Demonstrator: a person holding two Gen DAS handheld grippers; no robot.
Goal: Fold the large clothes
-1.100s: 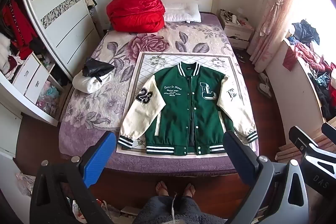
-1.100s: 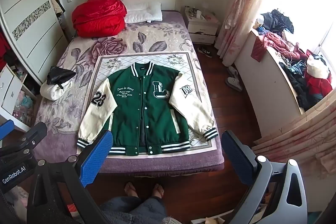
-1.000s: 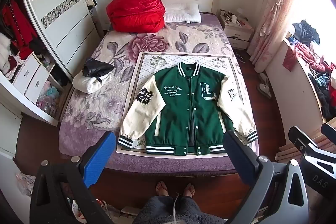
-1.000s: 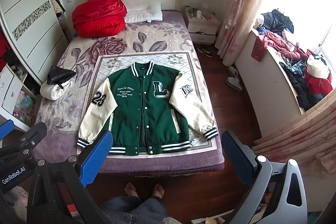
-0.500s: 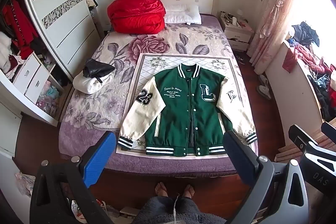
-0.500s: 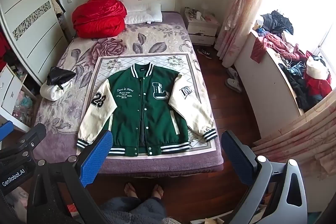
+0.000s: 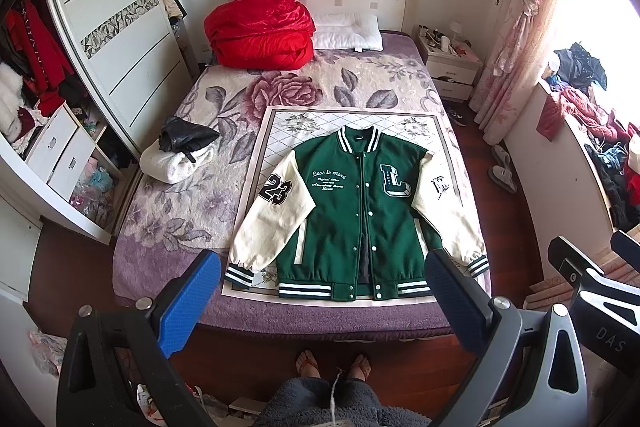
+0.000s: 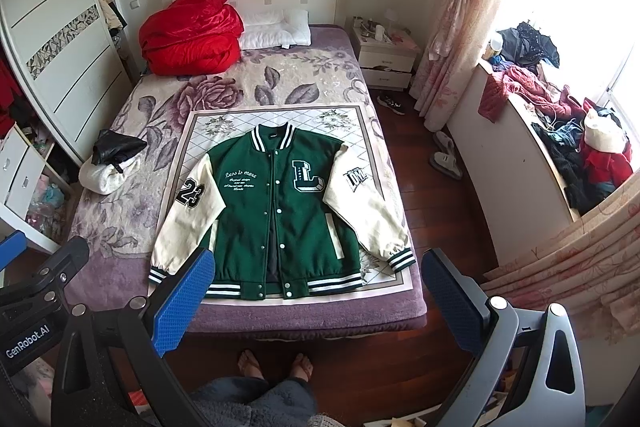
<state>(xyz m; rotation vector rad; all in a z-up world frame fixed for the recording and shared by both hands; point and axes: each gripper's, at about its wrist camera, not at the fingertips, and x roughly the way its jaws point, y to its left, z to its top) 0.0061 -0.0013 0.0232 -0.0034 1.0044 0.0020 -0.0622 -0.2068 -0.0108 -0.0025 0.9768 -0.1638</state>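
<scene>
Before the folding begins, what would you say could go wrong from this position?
1. The green varsity jacket lies near the foot edge of the bed; pulling its hem could drag it, or the quilted mat beneath, off onto the floor.
2. Its front gapes unsnapped near the hem, so the panels may shift in a fold.
3. The left gripper and right gripper are open and well above it, so a low reach is needed.

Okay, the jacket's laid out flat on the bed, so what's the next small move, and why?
Probably bring the left gripper down to the striped cuff of the "23" sleeve and grip it. The jacket lies flat, front up, sleeves spread; both grippers hang open and empty above the bed's foot, touching nothing.
</scene>
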